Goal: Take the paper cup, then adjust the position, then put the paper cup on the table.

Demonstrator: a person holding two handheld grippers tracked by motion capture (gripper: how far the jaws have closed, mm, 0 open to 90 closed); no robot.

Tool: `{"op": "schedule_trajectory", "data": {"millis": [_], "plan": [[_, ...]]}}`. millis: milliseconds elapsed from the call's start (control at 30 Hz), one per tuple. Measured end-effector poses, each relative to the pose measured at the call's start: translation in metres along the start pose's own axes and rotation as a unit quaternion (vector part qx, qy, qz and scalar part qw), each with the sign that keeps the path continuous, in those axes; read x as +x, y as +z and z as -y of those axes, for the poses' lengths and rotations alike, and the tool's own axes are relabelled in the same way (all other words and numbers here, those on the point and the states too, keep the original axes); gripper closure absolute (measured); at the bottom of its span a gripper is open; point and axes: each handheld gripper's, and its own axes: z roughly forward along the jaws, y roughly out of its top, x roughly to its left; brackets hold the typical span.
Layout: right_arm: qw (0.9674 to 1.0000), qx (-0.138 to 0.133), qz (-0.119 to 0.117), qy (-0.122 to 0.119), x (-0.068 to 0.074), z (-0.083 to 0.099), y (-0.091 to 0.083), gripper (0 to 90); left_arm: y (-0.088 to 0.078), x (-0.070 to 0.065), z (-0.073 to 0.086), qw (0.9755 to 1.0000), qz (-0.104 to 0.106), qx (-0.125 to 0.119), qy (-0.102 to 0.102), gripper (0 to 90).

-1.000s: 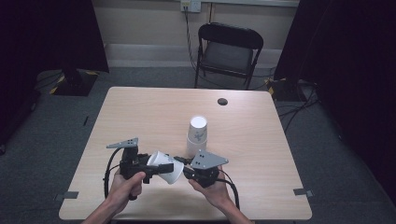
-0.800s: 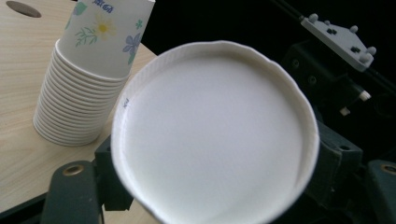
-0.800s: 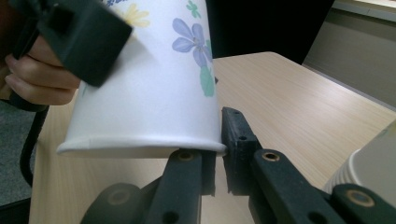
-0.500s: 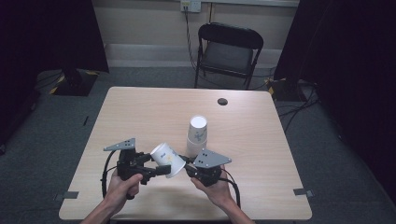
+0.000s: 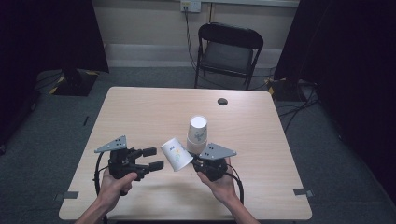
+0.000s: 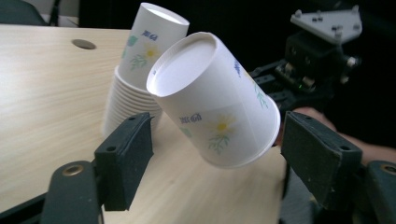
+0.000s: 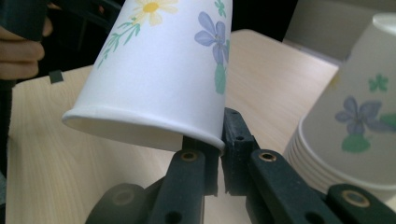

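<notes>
A white paper cup [image 5: 176,154] [image 6: 210,93] [image 7: 163,70] with flower prints hangs tilted above the table, bottom toward the left. My right gripper [image 5: 192,162] [image 7: 223,135] is shut on its rim. An upside-down stack of the same cups [image 5: 198,133] [image 6: 140,60] [image 7: 355,121] stands on the wooden table [image 5: 140,112], just behind the held cup. My left gripper [image 5: 158,158] [image 6: 217,135] sits left of the cup and is open. Its jaws have just been closing; the cup lies just ahead of them, untouched by either pad.
A round cable hole [image 5: 222,101] sits near the table's far edge. A black folding chair [image 5: 229,46] stands behind the table. The table's near edge runs close under both hands.
The left gripper has come off the cup and drawn back to the left. The cup stays in the right gripper, now tilted up higher beside the stack.
</notes>
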Motion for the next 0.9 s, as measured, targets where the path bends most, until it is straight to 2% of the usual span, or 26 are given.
{"op": "schedule_trajectory", "data": {"millis": [33, 67, 100, 133, 233, 433, 500, 633, 733, 900], "plan": [[1.0000, 0.000, 0.000, 0.000, 0.000, 0.000, 0.000, 87.1, 0.000, -0.001, -0.001, 0.9999, -0.009, 0.004, 0.011, 26.2], [0.9999, 0.014, 0.001, 0.010, -0.004, 0.002, 0.001, 87.2, 0.000, -0.003, -0.002, 0.9992, -0.020, 0.011, 0.032, 26.9], [0.9999, 0.014, 0.001, 0.010, -0.004, 0.002, 0.001, 87.2, 0.000, -0.003, -0.002, 0.9992, -0.020, 0.011, 0.032, 27.7], [0.9996, 0.024, 0.002, 0.017, -0.007, 0.003, 0.002, 87.4, 0.000, -0.004, -0.002, 0.9987, -0.023, 0.013, 0.042, 28.6], [0.9992, 0.033, 0.002, 0.021, -0.009, 0.005, 0.002, 87.5, -0.001, -0.005, -0.004, 0.9980, -0.032, 0.013, 0.052, 29.1], [0.9971, 0.070, -0.012, 0.027, -0.012, 0.010, 0.009, 87.6, 0.001, -0.006, -0.004, 0.9956, -0.044, 0.024, 0.079, 31.0], [0.9963, 0.080, -0.016, 0.028, -0.011, 0.012, 0.012, 87.6, 0.001, -0.005, -0.004, 0.9959, -0.036, 0.031, 0.076, 34.3], [0.9959, 0.084, -0.022, 0.025, -0.009, 0.013, 0.015, 87.6, 0.002, -0.006, -0.004, 0.9950, -0.042, 0.034, 0.084, 35.8], [0.9946, 0.096, -0.035, 0.018, -0.003, 0.012, 0.018, 87.8, 0.002, -0.008, -0.005, 0.9921, -0.055, 0.040, 0.106, 36.9], [0.9922, 0.113, -0.049, 0.014, 0.002, 0.013, 0.023, 87.8, 0.003, -0.012, -0.008, 0.9898, -0.054, 0.045, 0.124, 37.3]]}}
